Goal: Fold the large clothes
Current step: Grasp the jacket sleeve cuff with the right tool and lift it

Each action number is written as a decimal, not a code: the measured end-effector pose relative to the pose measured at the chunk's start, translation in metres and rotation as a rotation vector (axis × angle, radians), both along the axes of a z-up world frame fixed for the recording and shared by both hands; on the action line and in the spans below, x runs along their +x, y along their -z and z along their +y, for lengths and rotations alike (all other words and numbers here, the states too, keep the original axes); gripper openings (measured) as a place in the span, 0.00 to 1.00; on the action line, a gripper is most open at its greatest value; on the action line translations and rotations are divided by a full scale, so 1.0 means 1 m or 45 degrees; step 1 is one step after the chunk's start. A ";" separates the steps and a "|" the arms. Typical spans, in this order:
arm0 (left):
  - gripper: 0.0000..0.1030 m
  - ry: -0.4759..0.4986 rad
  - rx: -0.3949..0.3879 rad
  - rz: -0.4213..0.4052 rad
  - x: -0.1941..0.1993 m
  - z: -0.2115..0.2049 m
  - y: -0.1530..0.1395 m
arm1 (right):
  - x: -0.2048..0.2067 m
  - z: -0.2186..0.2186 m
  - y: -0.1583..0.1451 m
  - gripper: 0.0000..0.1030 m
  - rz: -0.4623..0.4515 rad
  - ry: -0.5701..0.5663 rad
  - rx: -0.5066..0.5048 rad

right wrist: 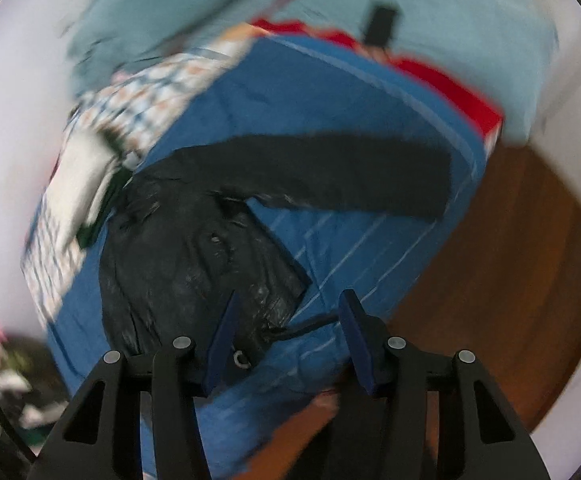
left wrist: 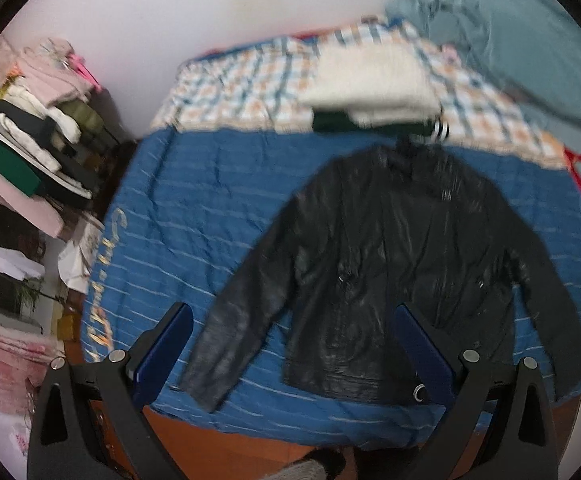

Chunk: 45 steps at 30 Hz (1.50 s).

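A black leather jacket (left wrist: 390,248) lies spread flat, front up, on a blue striped blanket (left wrist: 194,208) on a bed, sleeves out to both sides. My left gripper (left wrist: 294,320) hangs above the jacket's hem and its left sleeve, jaws wide apart, holding nothing. In the blurred right wrist view the jacket (right wrist: 194,248) lies at the centre left, with one sleeve (right wrist: 350,176) stretched toward the bed's edge. My right gripper (right wrist: 290,312) hovers over the hem corner, open, its blue pads (right wrist: 226,332) apart. A dark cord (right wrist: 306,326) from the hem lies between them, ungripped.
A stack of folded white and dark green clothes (left wrist: 370,88) sits on a checked sheet (left wrist: 242,80) beyond the jacket. A teal quilt (left wrist: 510,40) is heaped at the back right. Shelves piled with clothes (left wrist: 30,140) stand at the left. Wooden floor (right wrist: 510,260) borders the bed.
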<state>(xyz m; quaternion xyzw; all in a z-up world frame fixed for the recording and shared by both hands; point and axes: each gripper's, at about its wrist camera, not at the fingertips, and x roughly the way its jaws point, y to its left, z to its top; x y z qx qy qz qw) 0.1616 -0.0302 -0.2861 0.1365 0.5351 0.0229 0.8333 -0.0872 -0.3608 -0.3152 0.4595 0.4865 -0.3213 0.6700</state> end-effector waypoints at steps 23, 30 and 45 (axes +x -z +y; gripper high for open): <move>1.00 0.051 0.100 0.268 0.071 -0.131 0.221 | -0.045 -0.121 0.278 0.52 -0.538 0.775 0.351; 1.00 0.132 0.090 0.247 0.079 -0.156 0.240 | -0.039 -0.147 0.283 0.56 -0.683 0.848 0.208; 1.00 0.149 0.058 0.203 0.091 -0.160 0.243 | -0.055 -0.165 0.286 0.60 -0.842 0.880 0.080</move>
